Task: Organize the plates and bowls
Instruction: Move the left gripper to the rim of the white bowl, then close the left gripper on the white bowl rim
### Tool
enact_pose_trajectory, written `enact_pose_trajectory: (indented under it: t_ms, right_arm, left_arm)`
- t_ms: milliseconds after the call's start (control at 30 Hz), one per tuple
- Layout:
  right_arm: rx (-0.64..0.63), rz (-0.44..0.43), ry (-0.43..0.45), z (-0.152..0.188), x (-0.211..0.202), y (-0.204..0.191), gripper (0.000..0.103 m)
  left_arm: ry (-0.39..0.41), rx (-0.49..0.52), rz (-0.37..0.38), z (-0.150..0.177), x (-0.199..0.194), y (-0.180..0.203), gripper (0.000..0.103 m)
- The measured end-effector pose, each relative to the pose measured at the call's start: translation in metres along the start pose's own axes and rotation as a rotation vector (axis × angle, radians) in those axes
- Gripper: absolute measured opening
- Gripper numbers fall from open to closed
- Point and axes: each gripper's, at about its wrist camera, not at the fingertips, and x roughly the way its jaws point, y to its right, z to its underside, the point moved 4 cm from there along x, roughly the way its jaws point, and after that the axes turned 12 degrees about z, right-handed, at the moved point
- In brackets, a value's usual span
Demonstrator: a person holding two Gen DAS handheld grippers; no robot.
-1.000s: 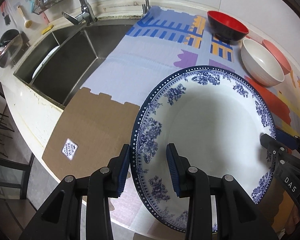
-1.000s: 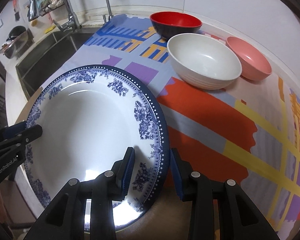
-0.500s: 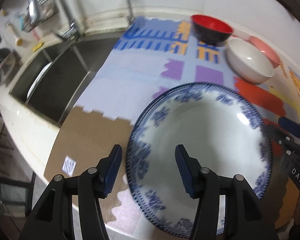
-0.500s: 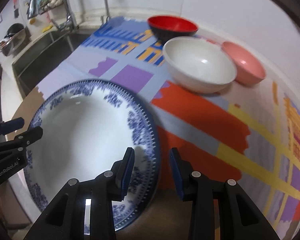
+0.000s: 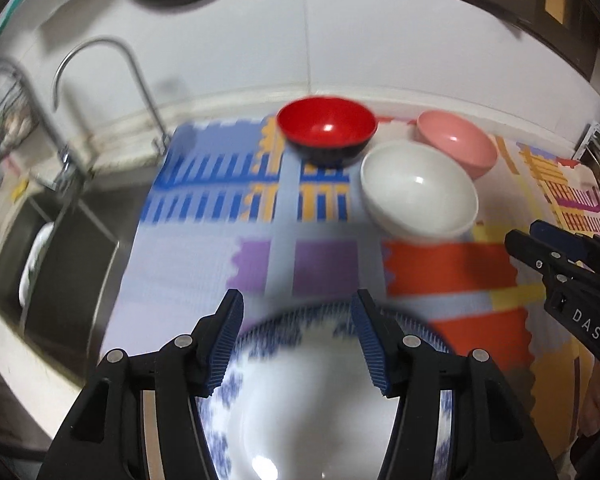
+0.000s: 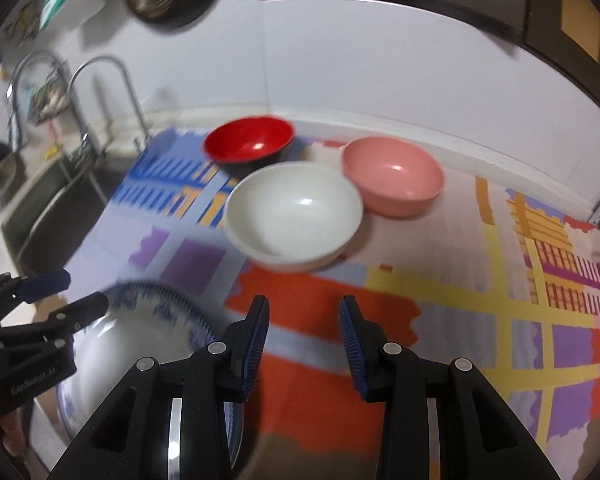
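Both hand-held grippers hover with their jaws apart and nothing between the pads. The left gripper hangs over the far rim of the round white plate with a blue floral border, which lies flat at the near edge of the patterned foam mat. The right gripper is above the orange patch of the mat, just right of the plate. Farther back the glossy red bowl with a black outside, the wide white bowl and the pink bowl stand clustered; white and pink look to be touching or nearly so.

The risks, as I judge them: the plate sits close to the counter's near edge, so a knock from a gripper moving low could push it off. The bowls stand so tightly that pinching one rim may nudge its neighbour, and smooth rims could slip from narrow pads if gripped shallowly.

The left view alone shows the steel sink at left with something white inside, too blurred to identify. The right view alone shows the mat's long right stretch and the pink bowl's whole rim, which the left view partly hides behind the white bowl.
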Motion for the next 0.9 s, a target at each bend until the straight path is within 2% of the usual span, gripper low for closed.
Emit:
enact_pose_trajectory:
  t_ms: [233,600,733,900]
  right_arm:
    - [0.058,-0.014,-0.017,-0.021,0.03,0.013,0.037]
    - [0.083,-0.019,-0.07,-0.041,0.077,0.021,0.037]
    - [0.085,-0.031,-0.096,-0.043,0.089,0.021,0.037]
    - [0.091,-0.035,-0.116,-0.043,0.099,0.022,0.036]
  left_arm:
    - [0.013,0.046,0.032,-0.044,0.032,0.008,0.059]
    - [-0.042,0.058,0.093,-0.074,0.087,0.012,0.059]
    - [-0.069,0.058,0.105,-0.079,0.104,0.015,0.054]
    - [-0.111,0.054,0.128,-0.08,0.121,0.02,0.041]
